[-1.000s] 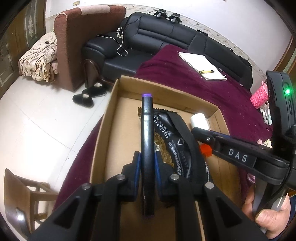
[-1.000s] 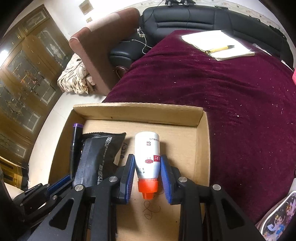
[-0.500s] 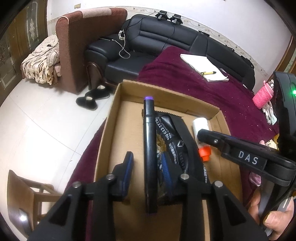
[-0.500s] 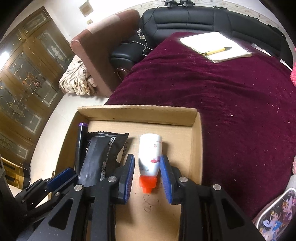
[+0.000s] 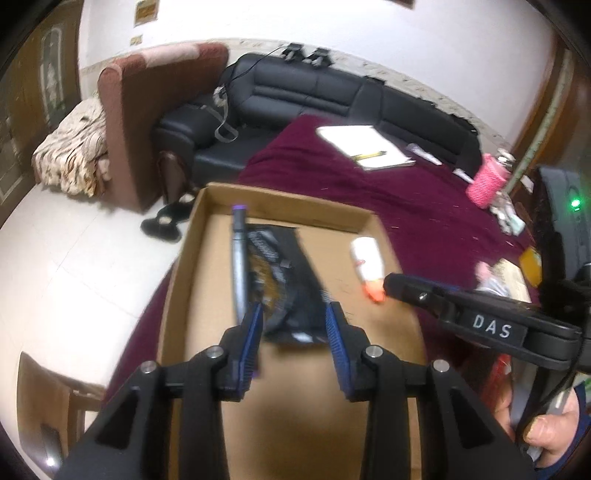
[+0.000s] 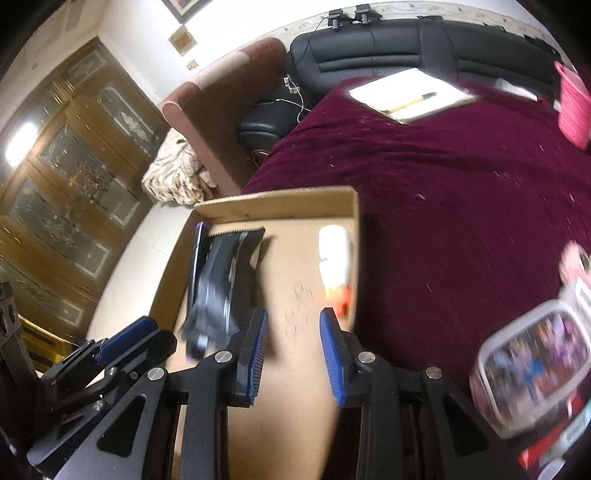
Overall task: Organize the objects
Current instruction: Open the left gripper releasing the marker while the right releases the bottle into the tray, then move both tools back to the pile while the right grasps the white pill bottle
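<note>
A black leather sofa (image 5: 332, 96) is set against a white wall (image 5: 406, 33). A brown armchair (image 5: 147, 110) draped with a patterned throw (image 5: 70, 155) is placed beside it. The pale tiled floor (image 5: 74, 266) is seen below, and tall wooden glazed doors (image 6: 74, 184) are lit brightly.

The cardboard box (image 5: 184, 266) rests on the maroon cloth (image 5: 424, 206). Inside it, the purple-capped marker (image 5: 239, 258) lies nearest the left wall, the black packet (image 5: 284, 280) beside it, the white bottle (image 5: 367, 260) toward the right wall. The left gripper (image 5: 293, 325) has just been opening; nothing lies between its jaws.
</note>
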Demonstrator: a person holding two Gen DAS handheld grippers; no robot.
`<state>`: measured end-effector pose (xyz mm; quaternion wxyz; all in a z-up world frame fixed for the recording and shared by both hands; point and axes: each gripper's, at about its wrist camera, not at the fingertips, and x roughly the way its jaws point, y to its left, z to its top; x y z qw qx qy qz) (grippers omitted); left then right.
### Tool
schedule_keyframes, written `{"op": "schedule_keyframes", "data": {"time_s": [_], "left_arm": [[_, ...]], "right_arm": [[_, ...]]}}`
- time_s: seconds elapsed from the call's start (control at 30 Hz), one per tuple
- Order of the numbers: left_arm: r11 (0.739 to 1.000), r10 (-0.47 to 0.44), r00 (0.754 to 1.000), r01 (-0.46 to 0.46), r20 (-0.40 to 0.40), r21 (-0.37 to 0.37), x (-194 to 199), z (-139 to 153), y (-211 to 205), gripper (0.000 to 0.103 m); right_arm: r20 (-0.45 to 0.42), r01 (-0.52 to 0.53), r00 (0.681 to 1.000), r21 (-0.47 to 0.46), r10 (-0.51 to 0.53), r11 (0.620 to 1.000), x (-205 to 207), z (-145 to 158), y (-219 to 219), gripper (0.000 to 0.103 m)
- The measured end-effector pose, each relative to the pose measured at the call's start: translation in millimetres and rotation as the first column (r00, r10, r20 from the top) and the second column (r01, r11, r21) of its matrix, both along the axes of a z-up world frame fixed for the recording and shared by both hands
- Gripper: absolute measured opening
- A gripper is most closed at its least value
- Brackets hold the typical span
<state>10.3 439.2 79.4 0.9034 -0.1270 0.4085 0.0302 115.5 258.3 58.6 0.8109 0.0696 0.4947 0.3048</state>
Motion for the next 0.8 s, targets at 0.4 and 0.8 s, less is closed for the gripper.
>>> {"op": "schedule_keyframes", "data": {"time_s": [0.4, 0.8], "left_arm": [[0.948, -0.317, 0.944, 0.317, 0.087, 0.007, -83.5, -5.5, -142.7, 0.044], [0.911, -0.412, 0.911, 0.412, -0.022, 0.001, -84.4, -44.1, -211.1, 0.044]], "right_arm": [[0.084, 0.101, 0.991, 0.029, -0.103, 0.994, -93.6, -3.8, -198.2, 0.041], [0.01, 0.105, 0.994, 0.077, -0.106, 0.992, -79.1, -41.5, -273.1, 0.049]]}}
